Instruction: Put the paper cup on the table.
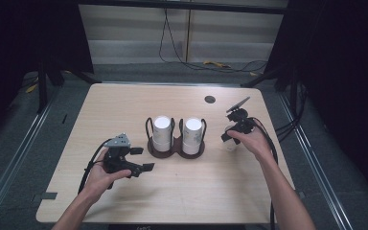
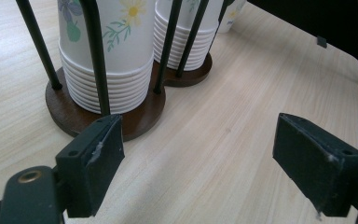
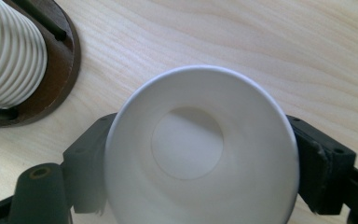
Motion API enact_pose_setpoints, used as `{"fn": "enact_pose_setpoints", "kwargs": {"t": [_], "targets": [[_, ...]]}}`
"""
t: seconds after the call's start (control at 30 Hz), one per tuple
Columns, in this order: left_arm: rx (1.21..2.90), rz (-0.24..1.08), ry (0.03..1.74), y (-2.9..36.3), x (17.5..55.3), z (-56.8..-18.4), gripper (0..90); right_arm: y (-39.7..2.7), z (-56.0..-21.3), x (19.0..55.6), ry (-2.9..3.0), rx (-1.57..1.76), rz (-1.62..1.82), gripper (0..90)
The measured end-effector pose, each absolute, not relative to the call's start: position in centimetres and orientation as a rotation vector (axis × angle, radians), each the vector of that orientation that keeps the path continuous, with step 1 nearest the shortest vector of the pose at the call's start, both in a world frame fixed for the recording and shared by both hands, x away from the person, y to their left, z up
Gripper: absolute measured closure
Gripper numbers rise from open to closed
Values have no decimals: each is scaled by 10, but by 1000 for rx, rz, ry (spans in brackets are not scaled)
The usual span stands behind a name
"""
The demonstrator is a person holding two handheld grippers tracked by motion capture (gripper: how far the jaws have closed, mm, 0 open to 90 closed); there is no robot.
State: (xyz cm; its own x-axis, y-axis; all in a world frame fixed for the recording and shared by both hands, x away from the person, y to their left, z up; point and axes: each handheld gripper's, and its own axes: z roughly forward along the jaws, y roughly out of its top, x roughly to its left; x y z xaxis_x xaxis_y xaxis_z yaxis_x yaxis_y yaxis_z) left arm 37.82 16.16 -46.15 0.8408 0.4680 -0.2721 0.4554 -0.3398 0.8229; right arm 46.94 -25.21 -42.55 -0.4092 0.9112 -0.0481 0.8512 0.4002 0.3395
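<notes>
While the right hand-held gripper (image 3: 200,186) brackets the upright paper cup (image 3: 200,154) on the worktop (image 3: 279,56), jaws seemingly just slackened off it, I'd lift away straight, avoiding tipping.

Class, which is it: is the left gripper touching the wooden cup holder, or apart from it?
Apart. The left gripper view shows bare table between the open left gripper and the cup holder.
</notes>
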Motion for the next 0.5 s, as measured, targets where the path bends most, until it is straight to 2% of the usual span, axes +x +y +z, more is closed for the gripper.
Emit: {"fn": "enact_pose_setpoints", "kwargs": {"t": [0.5], "targets": [[1983,25,671,162,379,-462,164,-256,-430,459,2360,1575,452,197]]}}
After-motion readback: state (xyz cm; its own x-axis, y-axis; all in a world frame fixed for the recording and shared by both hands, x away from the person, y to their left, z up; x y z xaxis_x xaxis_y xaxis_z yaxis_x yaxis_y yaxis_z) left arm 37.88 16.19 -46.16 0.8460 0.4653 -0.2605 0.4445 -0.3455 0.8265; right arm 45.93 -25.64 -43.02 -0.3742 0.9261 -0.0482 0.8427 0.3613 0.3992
